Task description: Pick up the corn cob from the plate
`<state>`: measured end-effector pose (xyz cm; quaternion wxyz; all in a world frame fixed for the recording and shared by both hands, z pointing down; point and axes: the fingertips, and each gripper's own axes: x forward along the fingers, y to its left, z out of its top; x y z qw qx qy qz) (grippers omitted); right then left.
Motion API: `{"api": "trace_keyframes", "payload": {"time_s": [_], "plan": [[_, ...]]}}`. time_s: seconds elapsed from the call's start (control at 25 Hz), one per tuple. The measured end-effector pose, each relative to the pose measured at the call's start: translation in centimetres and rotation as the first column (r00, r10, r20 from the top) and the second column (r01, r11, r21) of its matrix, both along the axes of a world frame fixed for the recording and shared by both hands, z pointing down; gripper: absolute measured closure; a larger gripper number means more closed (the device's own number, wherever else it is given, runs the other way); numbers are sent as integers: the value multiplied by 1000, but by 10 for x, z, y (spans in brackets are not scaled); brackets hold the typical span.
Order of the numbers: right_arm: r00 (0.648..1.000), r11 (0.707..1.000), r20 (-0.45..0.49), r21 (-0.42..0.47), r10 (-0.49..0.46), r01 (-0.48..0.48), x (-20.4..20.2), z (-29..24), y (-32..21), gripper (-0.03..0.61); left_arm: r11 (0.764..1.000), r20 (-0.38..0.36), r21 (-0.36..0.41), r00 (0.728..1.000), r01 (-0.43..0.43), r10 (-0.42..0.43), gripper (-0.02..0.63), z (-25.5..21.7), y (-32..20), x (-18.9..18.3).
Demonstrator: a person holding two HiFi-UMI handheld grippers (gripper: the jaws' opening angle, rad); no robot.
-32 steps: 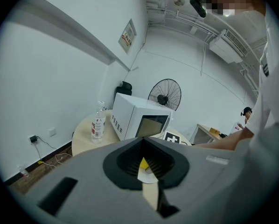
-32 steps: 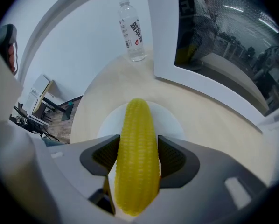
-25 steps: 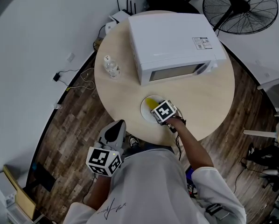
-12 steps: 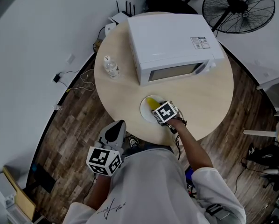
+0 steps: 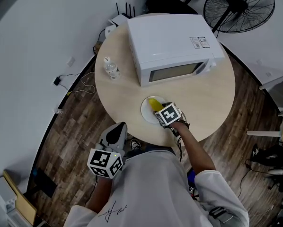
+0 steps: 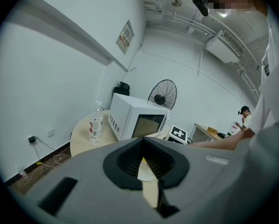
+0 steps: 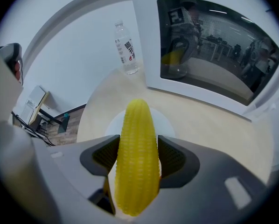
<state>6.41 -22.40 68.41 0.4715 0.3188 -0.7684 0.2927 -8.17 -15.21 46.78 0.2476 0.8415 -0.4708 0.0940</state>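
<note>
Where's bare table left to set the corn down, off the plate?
Two patches: left, between bottle and plate; right of the plate, in front of the microwave. The microwave fills the back of the table. The right tool grips the corn at the plate.

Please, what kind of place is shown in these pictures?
Probably an office or lab room rather than a home kitchen: a microwave stands on a round wooden table, a pedestal fan stands behind it, and the left gripper view shows a desk further back.
</note>
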Motion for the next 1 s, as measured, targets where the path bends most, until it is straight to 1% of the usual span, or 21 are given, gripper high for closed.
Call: {"api": "trace_keyframes", "payload": {"time_s": [0.52, 0.72, 1.0], "plan": [[998, 999, 35, 28, 45, -46, 6, -16, 6, 308, 1000, 4, 5, 1000, -7, 7, 618, 1, 6, 3], [995, 996, 59, 46, 77, -80, 10, -22, 5, 308, 1000, 3, 7, 1000, -8, 8, 618, 0, 9, 5], [991, 993, 88, 56, 99, -104, 14, -31, 7, 308, 1000, -3, 8, 1000, -6, 6, 618, 0, 12, 7]]}}
